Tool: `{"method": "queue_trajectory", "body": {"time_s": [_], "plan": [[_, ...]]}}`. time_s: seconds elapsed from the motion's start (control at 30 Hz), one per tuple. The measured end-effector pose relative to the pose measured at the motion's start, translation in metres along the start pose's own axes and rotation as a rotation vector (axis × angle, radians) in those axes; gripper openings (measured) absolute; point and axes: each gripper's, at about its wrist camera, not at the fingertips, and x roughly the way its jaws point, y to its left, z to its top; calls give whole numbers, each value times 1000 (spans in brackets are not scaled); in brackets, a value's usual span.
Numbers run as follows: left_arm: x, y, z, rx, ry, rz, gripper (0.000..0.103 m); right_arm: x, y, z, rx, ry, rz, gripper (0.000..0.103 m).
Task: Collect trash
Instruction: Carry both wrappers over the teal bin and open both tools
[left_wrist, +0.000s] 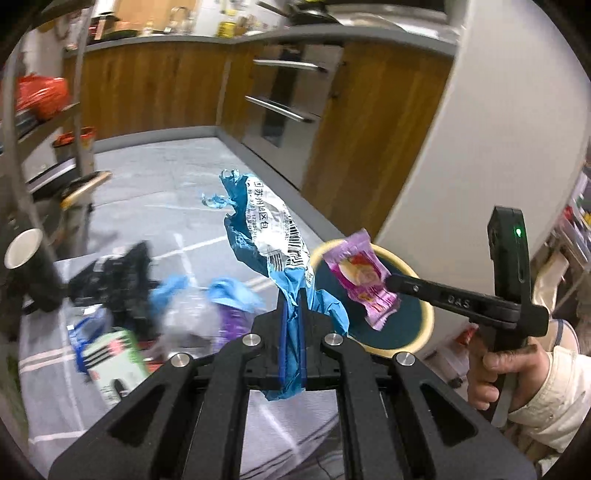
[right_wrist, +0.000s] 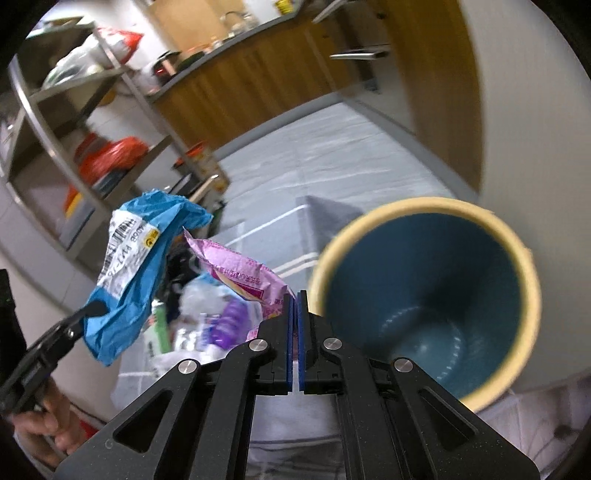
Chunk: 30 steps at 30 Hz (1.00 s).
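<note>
Kitchen setting, grey cloth-covered worktop (left_wrist: 55, 398) under both claws. Left claw (left_wrist: 294, 306) clamped on a crumpled blue courier bag (left_wrist: 258, 229) with a white barcode label; the bag's lower end is hidden between the pads, print only partly legible. Right claw (right_wrist: 297, 299) clamped on a pink snack wrapper (right_wrist: 236, 273); the pinched edge is buried in the pads. In the left view the wrapper hangs over the mouth of a teal bin with a cream rim (right_wrist: 424, 206); bin's near edge is cut off by the claw body. Person's hand (left_wrist: 495, 373) and pale sleeve (left_wrist: 546, 398) partly out of frame. Remaining trash pile (left_wrist: 177, 306) on the worktop is motion-blurred; only blue, purple and black scraps readable. White-lined cup (left_wrist: 22, 247) at left. Beyond: wood cabinets (left_wrist: 155, 85), oven handles (left_wrist: 280, 107), blurred metal shelving (right_wrist: 74, 122).
</note>
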Motion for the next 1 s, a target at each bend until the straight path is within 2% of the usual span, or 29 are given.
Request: {"method": "queue_trajectory", "body": {"time_s": [0.27,0.53,0.7,0.83,0.87,0.93,1.0], "plan": [[56,-53,1,71,96,-74,4,-11,-47,-9,69,-3,-112,3],[117,-74,-2,55,209,-105,4,-2,-85,-18,131,54,-174,3],[147,-79,-10,44,273,-120,4,7,-93,-21,159,93,-175,4],[159,-75,-12,30,294,-119,4,11,-88,-19,147,106,-174,12],[160,-75,-12,27,296,-117,4,11,-87,-19,144,106,-175,17],[161,-72,-12,10,299,-122,9,9,-86,-19,143,101,-173,25],[163,-68,-11,-1,293,-119,23,8,-85,-18,146,93,-172,28]]}}
